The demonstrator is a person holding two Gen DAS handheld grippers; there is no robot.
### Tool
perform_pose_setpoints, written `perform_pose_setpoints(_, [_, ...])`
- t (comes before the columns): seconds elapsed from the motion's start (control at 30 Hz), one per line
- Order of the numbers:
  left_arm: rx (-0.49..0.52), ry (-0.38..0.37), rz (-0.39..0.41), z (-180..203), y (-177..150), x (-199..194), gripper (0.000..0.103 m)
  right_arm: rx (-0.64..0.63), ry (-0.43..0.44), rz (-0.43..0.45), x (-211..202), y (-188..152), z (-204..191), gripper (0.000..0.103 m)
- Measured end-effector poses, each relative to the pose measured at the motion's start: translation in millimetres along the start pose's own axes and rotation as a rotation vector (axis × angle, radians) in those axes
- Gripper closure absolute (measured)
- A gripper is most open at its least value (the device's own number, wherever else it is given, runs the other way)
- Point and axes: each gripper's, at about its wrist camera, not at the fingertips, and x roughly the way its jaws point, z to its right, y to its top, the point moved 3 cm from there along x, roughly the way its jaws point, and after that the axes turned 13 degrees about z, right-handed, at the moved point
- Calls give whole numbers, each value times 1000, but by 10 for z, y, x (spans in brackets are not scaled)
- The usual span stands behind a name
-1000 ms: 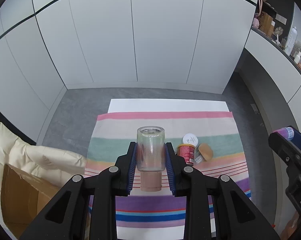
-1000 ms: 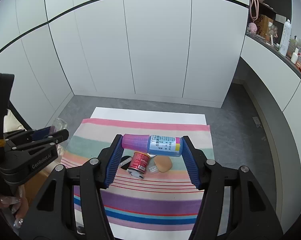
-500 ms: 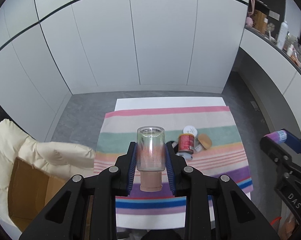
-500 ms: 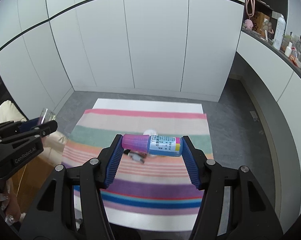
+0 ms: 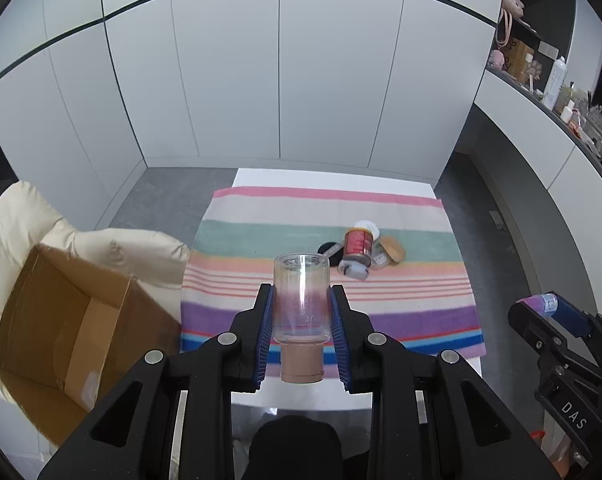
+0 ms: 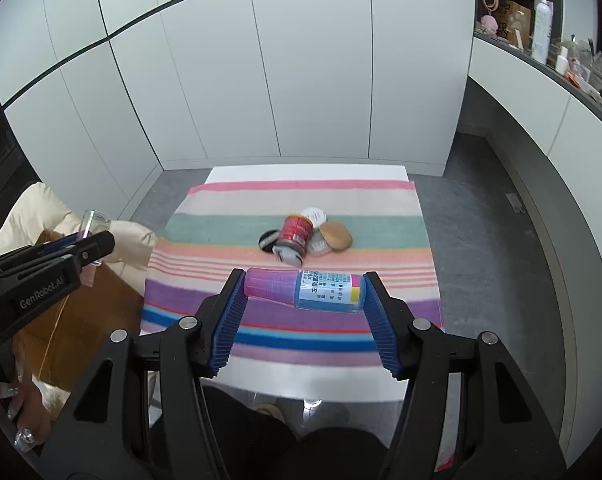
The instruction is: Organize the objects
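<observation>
My left gripper [image 5: 301,300] is shut on a clear bottle with a tan cap [image 5: 301,304], held cap toward me above the near edge of the striped cloth [image 5: 261,216]. My right gripper [image 6: 305,290] is shut on a blue bottle with a pink cap [image 6: 307,290], held crosswise by its ends over the cloth's near half [image 6: 381,200]. A small pile stays on the cloth: a red can [image 5: 356,245] [image 6: 295,234], a black round compact [image 5: 328,249], a white lid [image 6: 315,215] and a tan puff [image 6: 335,236]. The right gripper shows at the left wrist view's right edge [image 5: 549,312].
An open cardboard box [image 5: 61,320] sits on a cream cushion [image 5: 21,216] left of the table, below the left gripper in the right wrist view [image 6: 81,248]. White cabinet doors [image 5: 281,80] stand behind. A counter with bottles [image 6: 541,32] runs along the right.
Both grippers have pulled back and up from the pile with their bottles. The left wrist view has swung left, and the cardboard box now shows fully.
</observation>
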Motion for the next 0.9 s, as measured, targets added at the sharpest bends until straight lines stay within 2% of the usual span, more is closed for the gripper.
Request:
perform_pose_setpoints(0.43, [53, 5, -29, -78, -482, -396, 75, -6, -6, -61, -487, -602, 75, 42])
perform_pose_setpoints(0.9, [12, -17, -29, -260, -622, -541, 75, -44, -9, -58, -657, -712, -84, 42])
